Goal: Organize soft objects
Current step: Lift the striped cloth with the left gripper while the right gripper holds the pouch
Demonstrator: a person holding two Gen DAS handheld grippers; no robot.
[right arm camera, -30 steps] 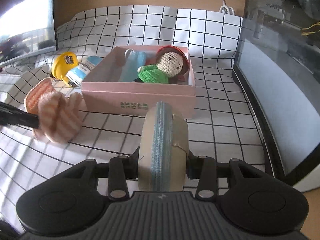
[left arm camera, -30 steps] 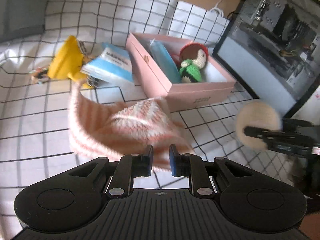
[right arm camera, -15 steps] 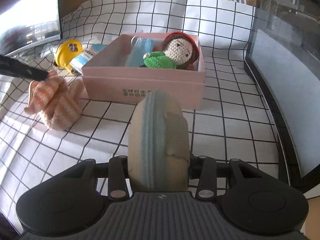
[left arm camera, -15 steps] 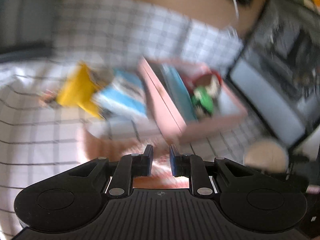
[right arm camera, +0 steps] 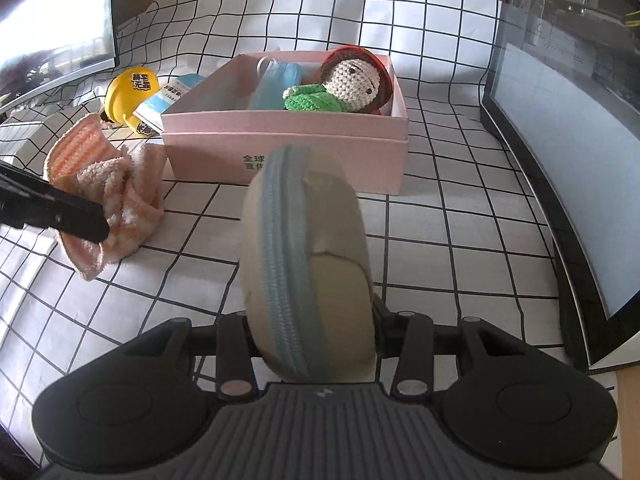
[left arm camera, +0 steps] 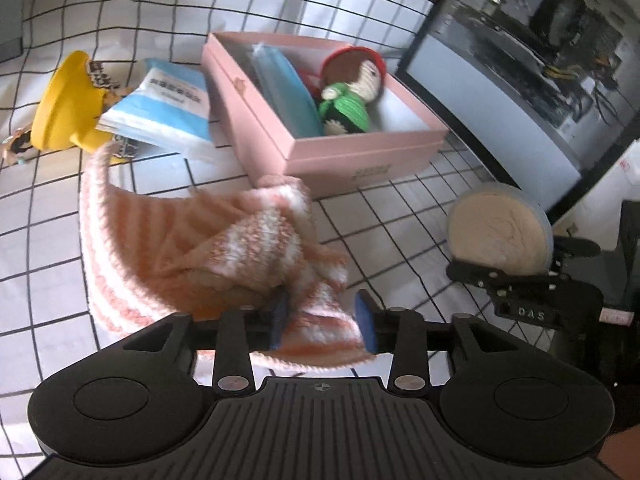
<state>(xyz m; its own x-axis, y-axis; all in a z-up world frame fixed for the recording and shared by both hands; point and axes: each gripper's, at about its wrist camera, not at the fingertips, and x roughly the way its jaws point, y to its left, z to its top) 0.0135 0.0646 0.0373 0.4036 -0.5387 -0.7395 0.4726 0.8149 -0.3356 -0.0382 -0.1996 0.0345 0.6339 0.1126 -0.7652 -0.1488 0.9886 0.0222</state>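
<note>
A pink-and-white striped knit cloth (left arm camera: 208, 248) lies bunched on the checked sheet in front of the pink box (left arm camera: 360, 160). One end of it runs between the pads of my left gripper (left arm camera: 323, 322), whose jaws are opening and stand apart around it. In the right wrist view the cloth (right arm camera: 108, 184) lies left of the box (right arm camera: 280, 148), with a black left finger over it. My right gripper (right arm camera: 312, 320) is shut on a round beige pouch (right arm camera: 304, 264) with a blue zipper, held above the sheet before the box. A crochet doll (right arm camera: 344, 84) and a blue mask (right arm camera: 276, 84) lie in the box.
A yellow toy (left arm camera: 64, 108) and a blue-white tissue pack (left arm camera: 164, 108) lie left of the box. A dark-framed monitor (right arm camera: 560, 100) stands close on the right, and another screen (right arm camera: 52, 20) at the far left. The checked sheet (right arm camera: 440, 248) covers the table.
My left gripper's jaws have spread from nearly shut to well apart, and it has moved in lower over the cloth, which now lies more bunched. The right gripper still holds the pouch in place.
</note>
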